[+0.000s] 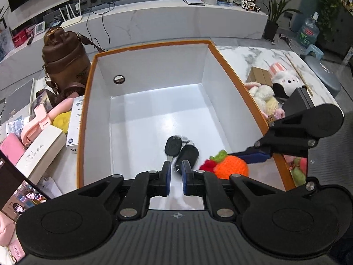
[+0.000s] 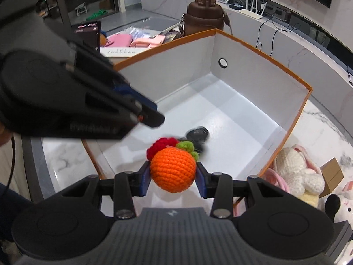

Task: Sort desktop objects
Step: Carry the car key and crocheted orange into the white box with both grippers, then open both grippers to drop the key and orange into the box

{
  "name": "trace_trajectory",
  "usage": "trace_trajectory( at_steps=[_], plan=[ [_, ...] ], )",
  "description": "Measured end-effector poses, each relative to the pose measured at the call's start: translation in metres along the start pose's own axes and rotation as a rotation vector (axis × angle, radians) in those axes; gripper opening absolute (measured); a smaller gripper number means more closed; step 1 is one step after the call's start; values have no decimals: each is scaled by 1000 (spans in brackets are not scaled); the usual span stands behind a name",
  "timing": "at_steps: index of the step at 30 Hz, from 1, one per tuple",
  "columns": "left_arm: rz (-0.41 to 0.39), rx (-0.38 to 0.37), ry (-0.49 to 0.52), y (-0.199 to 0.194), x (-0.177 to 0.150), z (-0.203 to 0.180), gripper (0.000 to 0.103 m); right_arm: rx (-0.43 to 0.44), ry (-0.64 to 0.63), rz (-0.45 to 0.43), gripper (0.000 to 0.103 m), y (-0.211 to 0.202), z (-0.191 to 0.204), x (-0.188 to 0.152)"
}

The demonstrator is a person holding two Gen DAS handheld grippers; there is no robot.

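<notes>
Right gripper [image 2: 173, 176] is pinching the orange crocheted ball with red and green tufts [image 2: 173, 171] between its blue pads, hanging over the near corner of the orange-rimmed white cardboard box [image 1: 222, 57]. Left gripper [image 1: 176, 171] is pointing down into that box, fingers pressed together on nothing visible. Black car keys [image 1: 181, 151] are lying on the box floor, just beyond the left fingertips.
</notes>
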State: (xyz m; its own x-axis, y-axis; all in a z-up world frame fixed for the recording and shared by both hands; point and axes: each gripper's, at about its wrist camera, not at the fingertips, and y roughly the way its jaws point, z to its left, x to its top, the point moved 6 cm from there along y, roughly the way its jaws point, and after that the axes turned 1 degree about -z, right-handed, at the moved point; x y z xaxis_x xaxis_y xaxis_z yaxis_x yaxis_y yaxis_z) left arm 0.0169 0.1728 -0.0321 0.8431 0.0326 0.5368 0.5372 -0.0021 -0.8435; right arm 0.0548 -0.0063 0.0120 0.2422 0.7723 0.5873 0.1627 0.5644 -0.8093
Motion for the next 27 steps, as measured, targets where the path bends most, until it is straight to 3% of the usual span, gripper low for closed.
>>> trace_trajectory(
  at_steps=[5, 7, 8, 11, 14, 16, 18, 27],
  plan=[
    [21, 1, 0, 7, -2, 0, 11, -9, -3, 0, 45, 4, -2, 1],
    [22, 13, -6, 8, -3, 2, 12, -2, 3, -11, 53, 2, -2, 1],
    [27, 17, -13, 9, -3, 3, 15, -1, 5, -17, 58, -2, 0, 0],
    [27, 25, -25, 9, -3, 5, 27, -6, 4, -26, 59, -4, -1, -1],
    [24, 33, -30, 8, -1, 5, 32, -5, 8, -37, 59, -6, -2, -2],
    [20, 41, -35, 7, 0, 5, 43, -6, 12, -51, 59, -10, -3, -2],
    [6, 49, -37, 5, 2, 4, 66, -6, 18, -64, 60, -14, -4, -3],
    [-38, 90, -111, -2, 13, 9, 69, -16, 75, -151, 62, -40, -14, -3]
  ],
)
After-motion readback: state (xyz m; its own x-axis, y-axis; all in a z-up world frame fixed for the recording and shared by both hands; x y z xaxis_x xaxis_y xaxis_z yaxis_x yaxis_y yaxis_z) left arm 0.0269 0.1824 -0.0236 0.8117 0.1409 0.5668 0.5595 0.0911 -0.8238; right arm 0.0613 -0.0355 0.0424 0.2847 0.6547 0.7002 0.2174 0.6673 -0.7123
